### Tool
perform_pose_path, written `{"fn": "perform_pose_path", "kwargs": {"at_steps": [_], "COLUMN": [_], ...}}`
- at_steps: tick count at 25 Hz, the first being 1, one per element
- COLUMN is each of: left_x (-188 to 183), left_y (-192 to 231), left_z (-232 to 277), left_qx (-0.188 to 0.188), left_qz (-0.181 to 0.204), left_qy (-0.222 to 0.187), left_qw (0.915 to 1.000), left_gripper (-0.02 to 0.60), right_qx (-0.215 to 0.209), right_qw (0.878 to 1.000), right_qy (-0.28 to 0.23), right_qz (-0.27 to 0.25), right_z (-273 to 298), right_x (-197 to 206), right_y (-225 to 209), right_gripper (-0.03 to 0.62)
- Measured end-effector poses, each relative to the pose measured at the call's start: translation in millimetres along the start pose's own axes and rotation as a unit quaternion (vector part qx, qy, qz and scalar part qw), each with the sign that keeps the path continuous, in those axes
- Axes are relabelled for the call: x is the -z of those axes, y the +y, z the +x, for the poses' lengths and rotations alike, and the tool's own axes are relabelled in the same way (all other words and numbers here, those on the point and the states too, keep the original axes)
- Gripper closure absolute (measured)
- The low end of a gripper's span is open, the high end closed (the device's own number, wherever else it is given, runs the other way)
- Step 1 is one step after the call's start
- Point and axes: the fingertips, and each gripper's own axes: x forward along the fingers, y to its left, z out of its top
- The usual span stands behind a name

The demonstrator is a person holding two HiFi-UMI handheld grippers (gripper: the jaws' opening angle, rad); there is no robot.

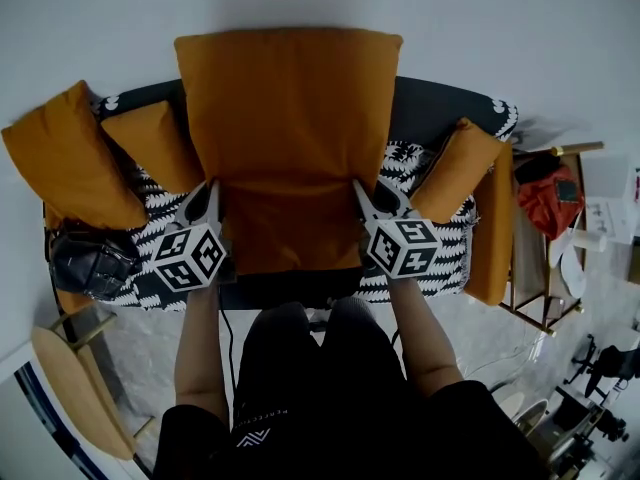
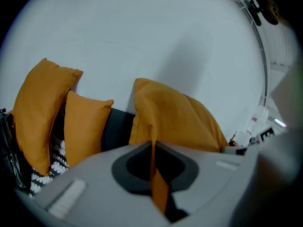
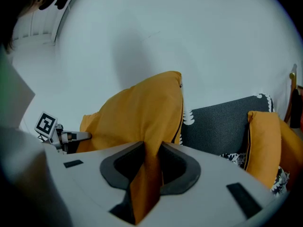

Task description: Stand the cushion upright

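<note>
Cushion: the big orange cushion (image 1: 290,138) faces you, roughly upright, in front of the sofa backrest (image 1: 440,108).
Left gripper (image 1: 213,192): your jaws pinch a thin fold of its left edge.
Right gripper (image 1: 360,190): your jaws clamp a thicker fold of its right edge.
Done: it looks raised and square.
Left: likely seat its bottom edge, lean it on the backrest, then let go; whether it already rests on the seat doesn't show.

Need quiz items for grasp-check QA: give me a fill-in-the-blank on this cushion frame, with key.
The large cushion is coloured ____. The left tool is shut on that cushion's ____ edge, as the head view shows it. Counting the right tool, the number of tools pinching it is ____. The sofa cover is patterned black and ____.
Missing words: orange; left; two; white.
</note>
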Motion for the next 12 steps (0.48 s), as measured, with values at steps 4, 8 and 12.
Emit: {"fn": "perform_pose_path", "kwargs": {"at_steps": [4, 8, 12], "left_x": [10.2, 19.2, 26.2], "left_y": [6.0, 12.0, 18.9], "left_z": [12.3, 26.0, 37.8], "left_qx": [-0.001, -0.003, -0.010], "left_qz": [0.000, 0.003, 0.008], "left_qy": [0.008, 0.017, 0.027], "left_qw": [1.0000, 0.9998, 0.9996], "left_gripper": [0.570, 0.570, 0.569], "right_qx": [0.003, 0.005, 0.006], "right_qw": [1.000, 1.000, 0.999], "right_qy": [0.014, 0.026, 0.040], "right_qz": [0.000, -0.003, -0.006], "right_z": [11.8, 25.1, 38.0], "right_x": [9.9, 18.1, 26.4], "right_y": [-6.9, -14.8, -20.4], "right_gripper": [0.497, 0.497, 0.497]}}
